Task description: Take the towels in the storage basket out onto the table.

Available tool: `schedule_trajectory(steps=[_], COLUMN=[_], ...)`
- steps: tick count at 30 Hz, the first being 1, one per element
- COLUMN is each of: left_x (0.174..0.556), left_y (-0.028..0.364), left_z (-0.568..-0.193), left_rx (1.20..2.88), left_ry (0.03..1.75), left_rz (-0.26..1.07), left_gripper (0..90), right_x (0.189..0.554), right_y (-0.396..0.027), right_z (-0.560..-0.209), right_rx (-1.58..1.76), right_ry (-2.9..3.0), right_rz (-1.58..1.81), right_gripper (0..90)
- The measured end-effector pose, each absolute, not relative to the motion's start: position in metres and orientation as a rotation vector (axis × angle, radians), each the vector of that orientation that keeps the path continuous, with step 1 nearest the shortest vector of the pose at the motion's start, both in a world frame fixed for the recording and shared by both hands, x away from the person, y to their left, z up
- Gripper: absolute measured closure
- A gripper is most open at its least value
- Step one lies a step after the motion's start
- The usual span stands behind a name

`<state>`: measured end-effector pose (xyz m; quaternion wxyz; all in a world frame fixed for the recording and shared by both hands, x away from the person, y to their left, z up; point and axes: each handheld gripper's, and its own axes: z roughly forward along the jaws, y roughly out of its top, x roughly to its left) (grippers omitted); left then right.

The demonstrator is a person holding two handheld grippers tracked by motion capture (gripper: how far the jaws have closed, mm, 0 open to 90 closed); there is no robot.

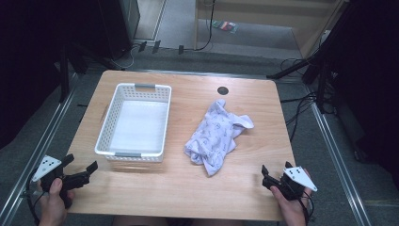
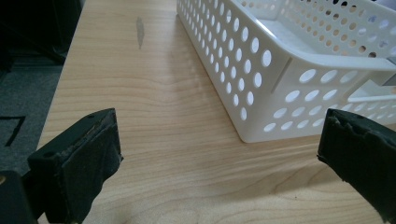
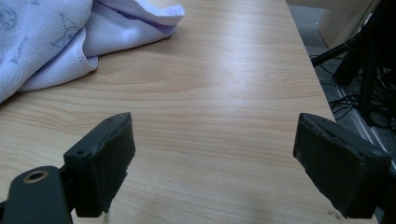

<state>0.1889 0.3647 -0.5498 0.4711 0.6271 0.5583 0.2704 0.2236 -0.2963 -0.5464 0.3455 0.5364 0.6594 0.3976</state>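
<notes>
High view: a pale wooden surface (image 1: 188, 188) stands on grey carpet, with cables beyond its far edge. A white perforated basket (image 1: 135, 121) sits toward the left edge; a crumpled pale lilac cloth (image 1: 216, 134) lies right of centre. The left tongs (image 1: 80, 172) hover at the near left corner, the right tongs (image 1: 275, 172) at the near right corner, both wide and empty.

Left gripper view: the jaws stand wide over bare wood, the basket's corner (image 2: 261, 93) just ahead.

Right gripper view: the jaws stand wide apart, holding nothing; the cloth's printed pattern (image 3: 56, 37) shows ahead.
</notes>
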Motion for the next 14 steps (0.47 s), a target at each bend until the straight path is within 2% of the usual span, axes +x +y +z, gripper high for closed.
schedule_trajectory(steps=[14], left_x=[0.1889], left_y=[0.3646], left_z=[-0.5510], left_rx=[1.528], left_ry=[1.347], left_rz=[0.649], left_gripper=[0.0], right_x=[0.2232], right_y=[-0.2959], right_z=[-0.5463], right_rx=[1.384], right_ry=[1.722], right_rz=[1.029], right_gripper=[13.0])
